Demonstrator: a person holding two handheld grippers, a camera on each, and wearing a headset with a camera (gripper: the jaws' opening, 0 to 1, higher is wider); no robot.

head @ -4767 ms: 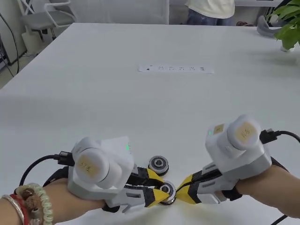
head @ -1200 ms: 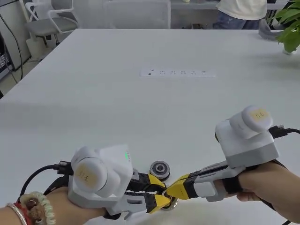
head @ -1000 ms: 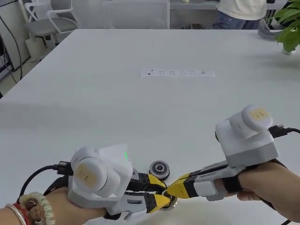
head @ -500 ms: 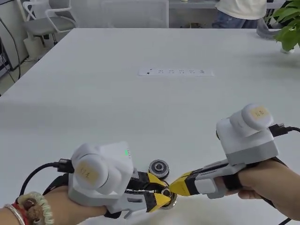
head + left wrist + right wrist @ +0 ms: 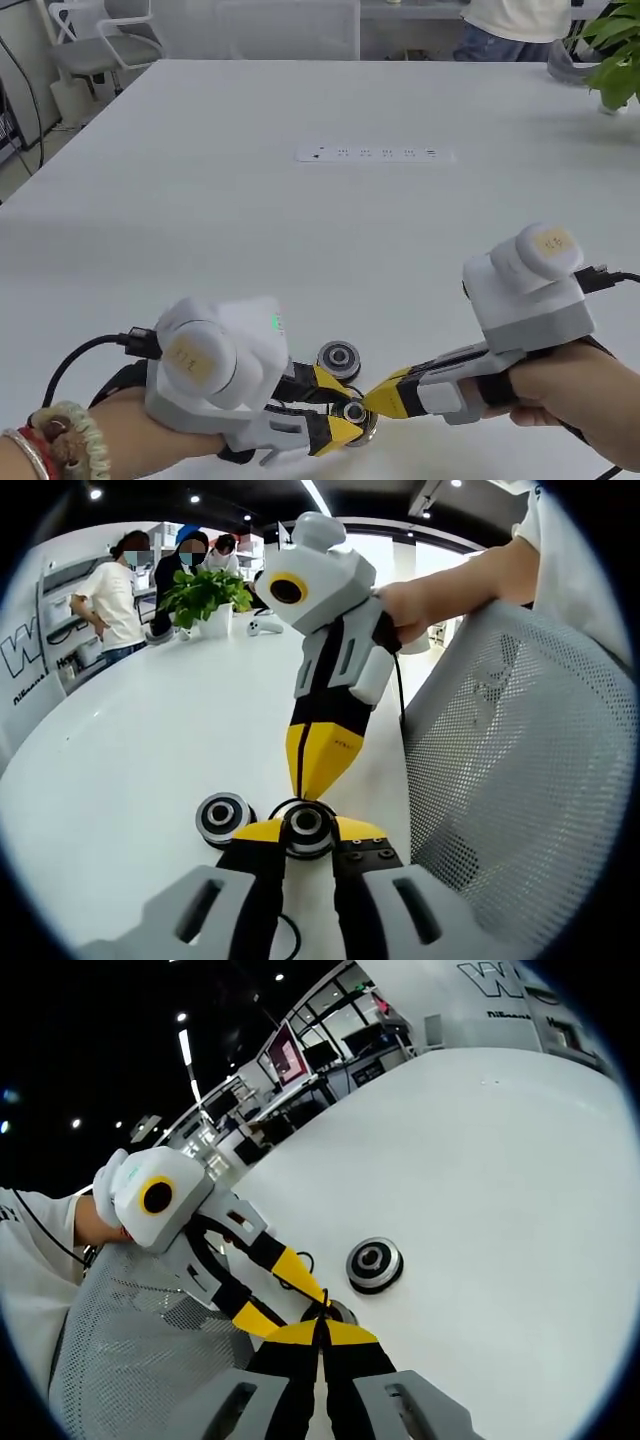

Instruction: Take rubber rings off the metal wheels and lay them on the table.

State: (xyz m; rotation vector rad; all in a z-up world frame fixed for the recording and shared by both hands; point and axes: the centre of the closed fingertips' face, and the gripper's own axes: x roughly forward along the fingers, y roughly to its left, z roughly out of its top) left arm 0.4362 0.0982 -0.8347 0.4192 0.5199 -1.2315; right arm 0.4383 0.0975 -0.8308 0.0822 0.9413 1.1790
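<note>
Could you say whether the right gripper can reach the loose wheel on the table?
Probably yes: the loose wheel lies uncovered close beside the right gripper, nothing between, though its jaws are shut.

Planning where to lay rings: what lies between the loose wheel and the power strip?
Bare table, in the head view, from loose wheel to power strip.

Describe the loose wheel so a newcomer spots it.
On the white table, near edge, the left gripper pinches the other wheel. The loose wheel lies flat just beyond it, toward the power strip; unlike its neighbour, nothing grips it.
</note>
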